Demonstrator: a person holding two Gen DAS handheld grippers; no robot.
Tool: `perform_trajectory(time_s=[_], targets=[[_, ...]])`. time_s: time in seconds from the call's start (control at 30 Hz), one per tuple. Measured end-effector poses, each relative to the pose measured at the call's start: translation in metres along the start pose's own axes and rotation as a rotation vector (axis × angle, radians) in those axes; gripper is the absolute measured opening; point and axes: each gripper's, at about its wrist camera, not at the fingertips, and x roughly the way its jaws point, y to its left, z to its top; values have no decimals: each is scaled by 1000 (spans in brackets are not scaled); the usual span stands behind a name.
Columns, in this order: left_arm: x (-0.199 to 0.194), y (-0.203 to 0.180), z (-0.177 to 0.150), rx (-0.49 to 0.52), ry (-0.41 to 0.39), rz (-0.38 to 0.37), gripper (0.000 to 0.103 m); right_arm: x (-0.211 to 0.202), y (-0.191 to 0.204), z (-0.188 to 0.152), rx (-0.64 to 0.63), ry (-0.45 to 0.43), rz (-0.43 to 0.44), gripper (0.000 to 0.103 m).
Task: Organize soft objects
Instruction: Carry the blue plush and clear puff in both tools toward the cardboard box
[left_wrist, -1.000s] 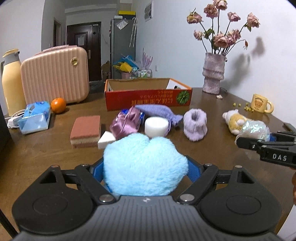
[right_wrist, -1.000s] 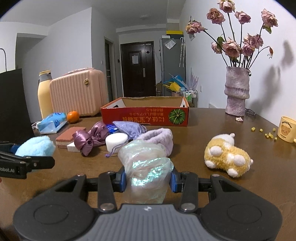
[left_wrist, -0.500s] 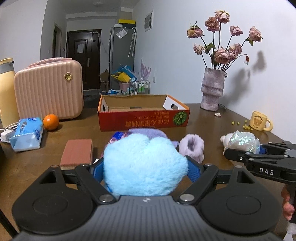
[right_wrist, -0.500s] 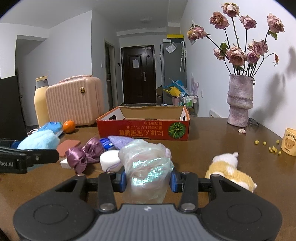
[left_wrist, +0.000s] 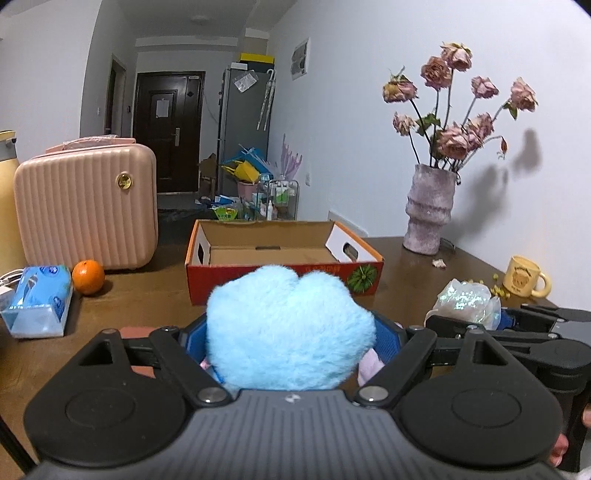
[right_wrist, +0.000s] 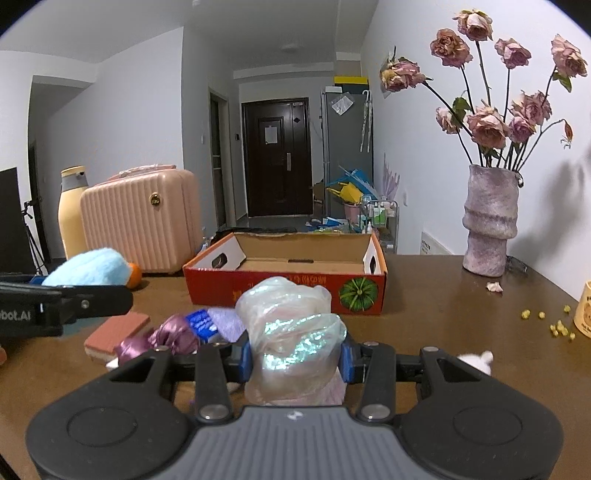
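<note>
My left gripper is shut on a fluffy light-blue plush and holds it above the table, in front of the open red cardboard box. My right gripper is shut on a crumpled iridescent plastic bag, also raised and facing the box. The bag also shows at the right in the left wrist view. The plush shows at the left in the right wrist view. A purple satin bow, a lilac cloth and a brick-red sponge lie on the table below.
A pink suitcase, an orange and a blue tissue pack stand at the left. A vase of dried roses and a yellow mug stand at the right. Yellow crumbs dot the table.
Both grippers have risen and moved forward toward the red box with their loads. The objects on the table have dropped low or out of view.
</note>
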Motion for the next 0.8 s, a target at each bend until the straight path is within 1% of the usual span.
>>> perform_trajectory(time_s=[0.4, 0.8], targets=[[40, 18, 34, -66, -43, 24, 85, 45, -1, 31, 6, -21, -14, 42], [84, 25, 64, -105, -91, 64, 85, 98, -8, 56, 15, -23, -35, 42]])
